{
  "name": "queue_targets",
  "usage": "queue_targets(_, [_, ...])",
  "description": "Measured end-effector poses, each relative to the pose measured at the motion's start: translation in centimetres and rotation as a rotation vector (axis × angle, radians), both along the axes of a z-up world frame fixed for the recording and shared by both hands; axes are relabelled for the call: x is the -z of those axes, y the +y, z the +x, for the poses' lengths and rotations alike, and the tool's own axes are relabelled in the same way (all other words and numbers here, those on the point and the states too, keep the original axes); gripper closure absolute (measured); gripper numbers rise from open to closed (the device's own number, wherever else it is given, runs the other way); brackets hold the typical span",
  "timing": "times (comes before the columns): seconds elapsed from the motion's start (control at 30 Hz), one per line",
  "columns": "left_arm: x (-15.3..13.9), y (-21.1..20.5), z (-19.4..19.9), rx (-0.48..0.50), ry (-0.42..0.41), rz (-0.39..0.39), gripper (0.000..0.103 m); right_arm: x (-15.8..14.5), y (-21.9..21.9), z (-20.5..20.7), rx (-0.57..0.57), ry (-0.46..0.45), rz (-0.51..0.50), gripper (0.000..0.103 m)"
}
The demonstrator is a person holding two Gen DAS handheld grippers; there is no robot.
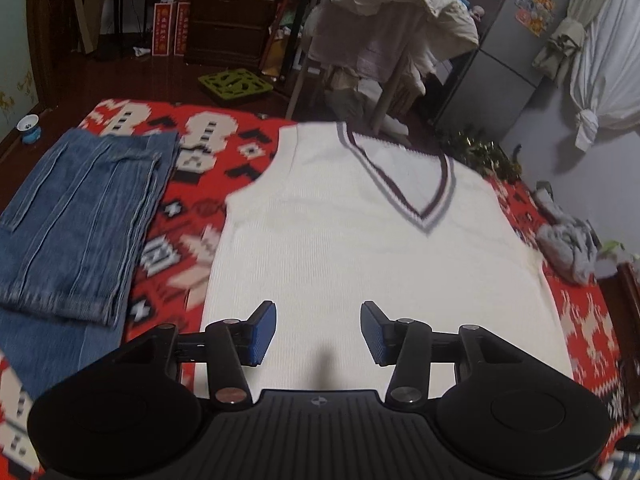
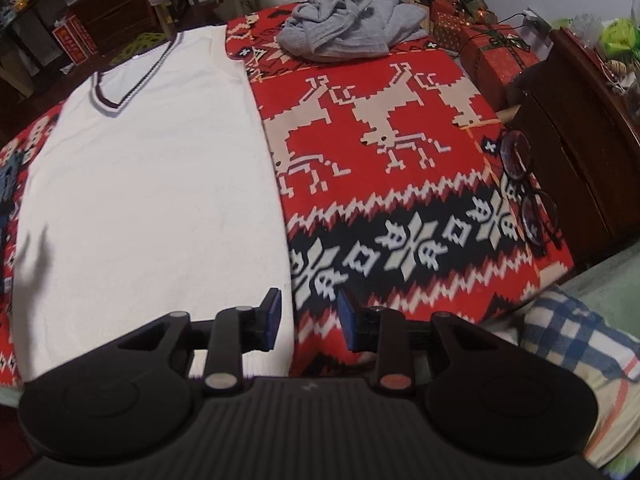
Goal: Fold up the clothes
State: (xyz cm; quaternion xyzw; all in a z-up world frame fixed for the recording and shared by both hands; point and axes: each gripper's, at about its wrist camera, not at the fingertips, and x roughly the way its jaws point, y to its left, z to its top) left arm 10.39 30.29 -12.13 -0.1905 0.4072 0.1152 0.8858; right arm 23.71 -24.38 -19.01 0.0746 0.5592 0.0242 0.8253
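Two claws hang wide apart, gripping nothing. Folded jeans (image 1: 76, 216) lie left of the left claw (image 1: 318, 332); the white vest (image 1: 360, 240) spreads flat ahead. The right claw (image 2: 308, 320) straddles its right edge; a grey garment (image 2: 348, 28) lies far ahead.

We see a white ribbed vest (image 1: 360, 248) with a V-neck trimmed in maroon and grey stripes. It lies on a red blanket (image 2: 400, 152) patterned with cream reindeer and a black band of white snowflakes. Toward the blanket's left edge are blue denim jeans (image 1: 76, 216); at its far right corner, a grey garment (image 2: 352, 24). Both grippers have blue pads (image 1: 264, 332) on black bodies
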Motion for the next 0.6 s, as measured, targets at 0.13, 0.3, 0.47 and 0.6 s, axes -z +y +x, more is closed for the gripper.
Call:
queue_targets(0.13, [0.3, 1.7, 3.3, -0.043, -0.026, 0.023, 0.057, 1.2, 1.2, 4.4, 0.046, -0.096, 0.069, 0.069])
queue_targets(0.3, [1.4, 4.3, 4.2, -0.054, -0.080, -0.026, 0.057, 2.9, 1.3, 9.7, 0.147, -0.257, 0.186, 0.069])
queue_targets(0.47, [2.6, 7.2, 3.0, -0.111, -0.105, -0.063, 0.058, 4.8, 3.6, 13.7, 0.143, -0.324, 0.228, 0.069])
queue_targets(0.6, [3.5, 8.3, 3.0, -0.136, -0.105, -0.080, 0.059, 6.0, 7.9, 15.3, 0.060, -0.347, 0.215, 0.069])
